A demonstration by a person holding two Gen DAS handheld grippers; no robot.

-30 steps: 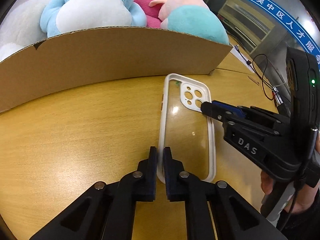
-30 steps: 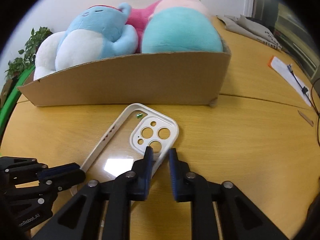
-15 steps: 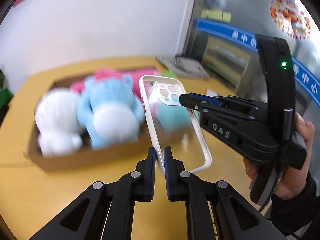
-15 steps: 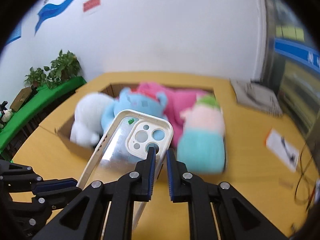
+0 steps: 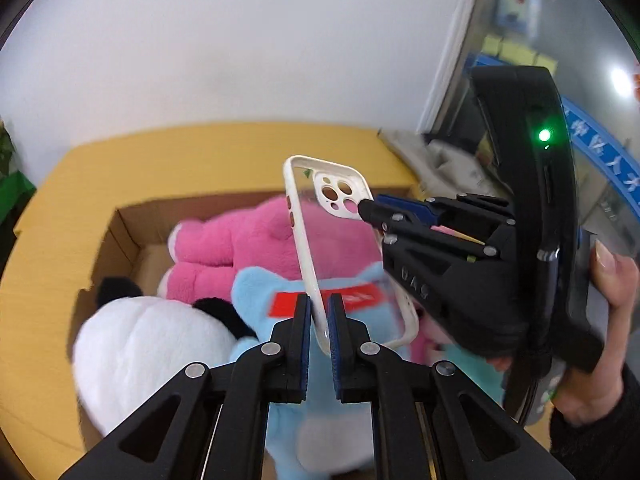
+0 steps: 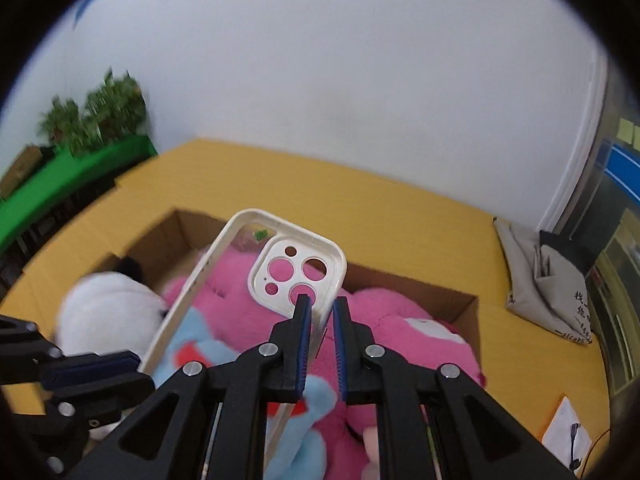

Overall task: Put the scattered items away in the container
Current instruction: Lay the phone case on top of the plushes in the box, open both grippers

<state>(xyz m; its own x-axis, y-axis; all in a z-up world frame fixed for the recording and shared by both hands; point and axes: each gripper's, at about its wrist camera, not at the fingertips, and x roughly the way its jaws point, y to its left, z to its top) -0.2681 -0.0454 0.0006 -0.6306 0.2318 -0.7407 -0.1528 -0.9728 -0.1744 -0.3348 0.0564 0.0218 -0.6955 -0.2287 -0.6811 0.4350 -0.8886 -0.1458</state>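
White wall is filling the background, with a yellow table (image 6: 400,208) running up to it and a green ledge with potted plants (image 6: 92,116) sitting off to one side. On the table a brown cardboard box (image 5: 124,232) is standing open, crowded with plush toys: a pink one (image 5: 256,248), a light blue one with a red patch (image 5: 288,304), and a white one with black ears (image 5: 140,344). Above the box, clear of the toys, a phone case (image 5: 344,272) with a cream rim and a see-through back is hanging in the air, held from two sides. The left gripper (image 5: 319,328) is pinching the long rim near the case's lower end, its jaws narrowed onto it. The right gripper (image 6: 320,320) is clamping the edge beside the camera cut-outs, jaws likewise drawn in tight on the rim. A person's hand (image 5: 600,320), in a dark sleeve, is wrapping around the right gripper's handle, where a small green light (image 5: 544,135) is glowing. A folded grey cloth bag (image 6: 548,280) is lying on the table's far corner.
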